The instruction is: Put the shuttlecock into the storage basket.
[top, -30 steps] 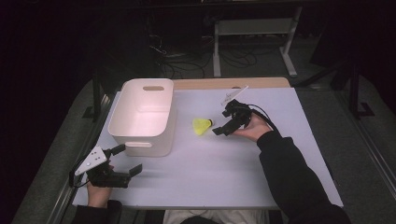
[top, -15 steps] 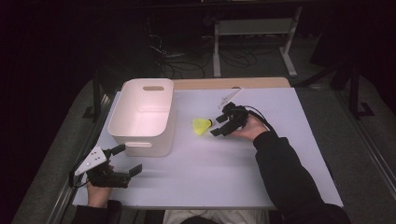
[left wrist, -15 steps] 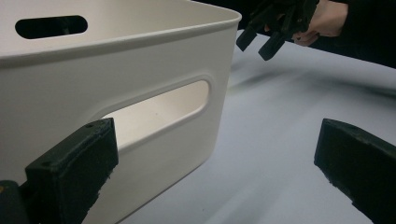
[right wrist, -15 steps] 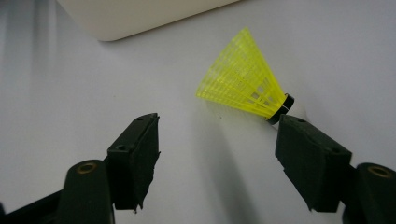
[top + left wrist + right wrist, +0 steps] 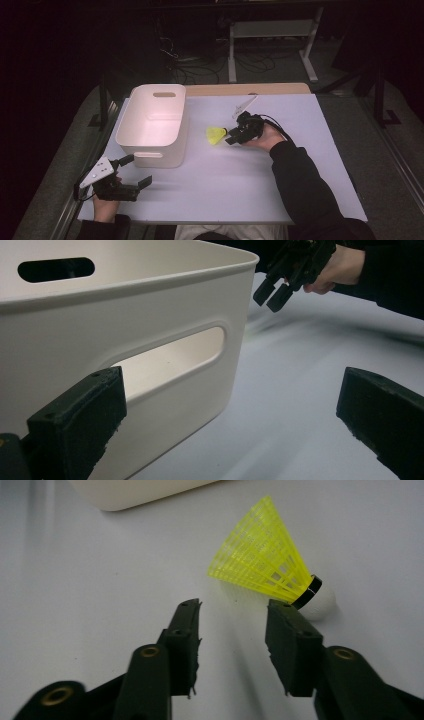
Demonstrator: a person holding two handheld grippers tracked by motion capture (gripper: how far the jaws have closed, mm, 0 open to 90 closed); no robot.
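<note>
Yellow shuttlecock lying on its side mid-table, just right of white bin. Right gripper low behind it, jaws narrowed from closing, not yet touching, likely lining up a grasp. Left gripper parked near front left corner, jaws wide, empty, facing bin handle.

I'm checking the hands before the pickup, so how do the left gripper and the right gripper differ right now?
The left gripper sits near the table's front left corner beside the white bin, jaws wide with nothing between them. The right gripper is mid-table at the yellow shuttlecock, its jaws narrower and just closing, one tip by the cork, not yet gripping. The left points at the bin, the right at the shuttlecock. Both are black, hand-held and low over the table.
</note>
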